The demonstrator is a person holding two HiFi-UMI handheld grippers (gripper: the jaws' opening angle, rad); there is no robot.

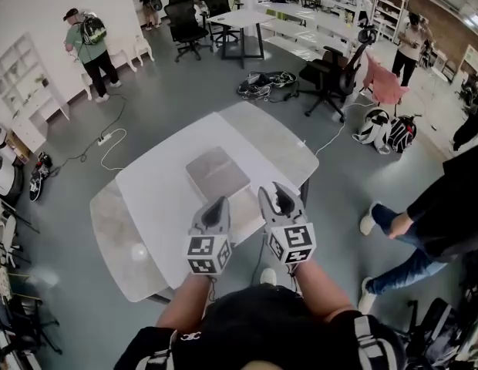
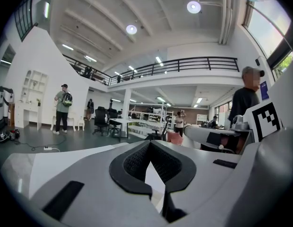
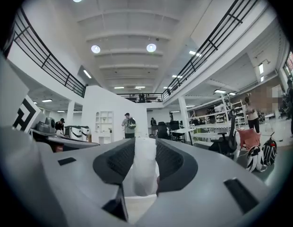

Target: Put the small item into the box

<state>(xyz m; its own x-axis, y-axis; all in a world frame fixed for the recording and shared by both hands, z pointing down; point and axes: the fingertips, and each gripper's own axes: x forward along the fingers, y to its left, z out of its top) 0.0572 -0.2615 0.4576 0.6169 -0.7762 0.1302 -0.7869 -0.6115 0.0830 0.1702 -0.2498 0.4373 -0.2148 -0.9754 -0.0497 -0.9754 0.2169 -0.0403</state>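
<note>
Nearest the camera, the person's forearms are reaching out over the near edge of the table [image 1: 150,206], each hand carrying a gripper with a marker cube on top. The left gripper [image 1: 217,204] is hovering above the white tabletop with its jaws pressed together at the tips and nothing between them; only the pale surface is showing through the gap behind the tips. Just to its right, the right gripper [image 1: 281,194] is pinching the small item [image 3: 141,167], a white, soft-looking piece that is standing upright between the two dark pads and rising slightly above them. Both grippers are pointing away from the person, side by side and slightly apart.

Just beyond the jaws, the grey box [image 1: 217,173] is sitting flat near the middle of the table, apart from both grippers. To the right, a person in jeans [image 1: 412,241] is standing beside the table. Farther off, an office chair [image 1: 331,77] and backpacks [image 1: 387,129] are resting on the grey floor, and a person in a green shirt [image 1: 90,48] is walking at the far left.
</note>
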